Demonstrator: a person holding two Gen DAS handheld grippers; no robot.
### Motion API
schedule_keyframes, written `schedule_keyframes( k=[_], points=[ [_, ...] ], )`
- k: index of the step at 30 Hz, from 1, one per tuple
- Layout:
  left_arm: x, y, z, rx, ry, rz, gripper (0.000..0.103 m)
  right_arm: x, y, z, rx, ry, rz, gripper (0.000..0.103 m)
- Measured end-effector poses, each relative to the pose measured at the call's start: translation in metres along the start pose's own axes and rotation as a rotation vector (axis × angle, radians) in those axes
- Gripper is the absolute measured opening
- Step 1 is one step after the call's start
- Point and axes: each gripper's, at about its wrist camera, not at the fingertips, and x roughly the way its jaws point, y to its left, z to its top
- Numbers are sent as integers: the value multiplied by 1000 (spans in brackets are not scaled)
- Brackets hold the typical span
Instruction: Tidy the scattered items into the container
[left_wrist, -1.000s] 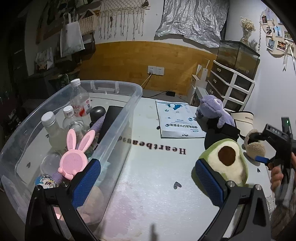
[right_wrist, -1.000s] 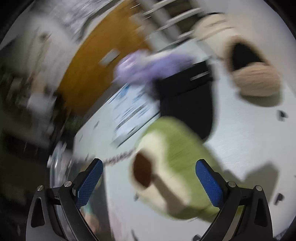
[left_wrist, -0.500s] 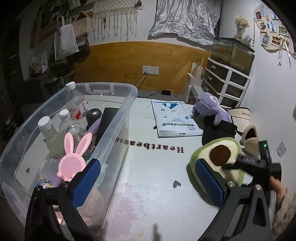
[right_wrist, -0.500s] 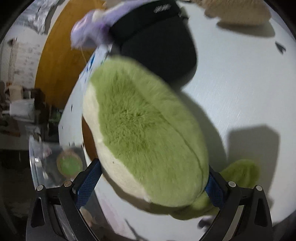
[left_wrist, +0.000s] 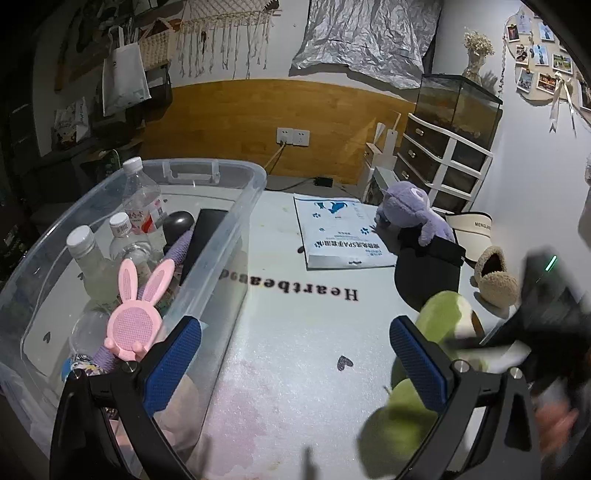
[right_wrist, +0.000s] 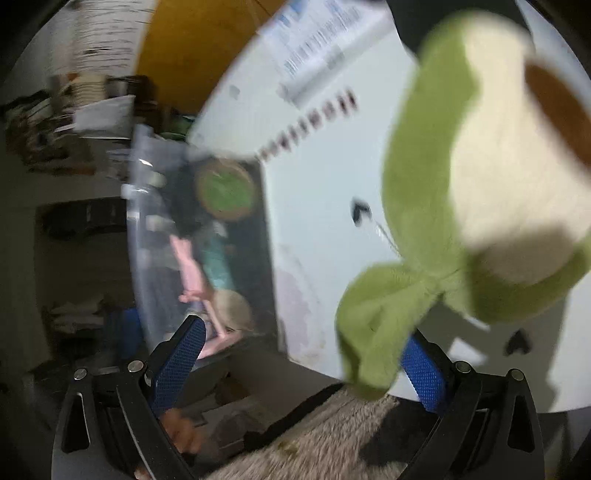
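The clear plastic storage bin (left_wrist: 236, 206) is seen at the left of the worktop (left_wrist: 295, 332), and it already holds water bottles (left_wrist: 142, 199), a pink rabbit-eared mirror (left_wrist: 135, 321) and a dark flat object. The right part of the worktop is still covered with scattered things: a blue-and-white printed bag (left_wrist: 340, 236), a purple plush toy (left_wrist: 410, 214), a black cap below it, a cream visor and a beige fluffy slipper (left_wrist: 495, 280).

The avocado plush (right_wrist: 480, 177) was resting on the worktop one second ago; now it is lifted and hangs by its lower green part near the right tongs (right_wrist: 295, 365). The picture is blurred, so it cannot be told whether these tongs are clamped on it. It is judged that the carrying toward the bin has begun.

The left tongs (left_wrist: 295, 358) are held apart and empty, with one pad over the near wall of the bin and the other above the bare worktop.

Open room is available between the bin wall and the plush, with only the printed lettering there. The bin rim is high, so the plush probably must be raised over it. Free space inside seems to be left at the far end.
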Motion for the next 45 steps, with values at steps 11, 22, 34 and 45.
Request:
schedule_keyframes(
  k=[11,22,34,45],
  points=[
    [5,-30,-10,57,52,-85,103,-49,-33,91,-72,-347,-450,101],
    [11,-42,-14,61,82,-100,103,-16,-69,30,9,-211,-517,101],
    [7,-56,-16,78,64,-126,103,-37,-70,20,86,-144,-366,103],
    [2,-51,-20,57,70,-80,103,-7,-110,36,-142,-54,-325,103]
  ],
)
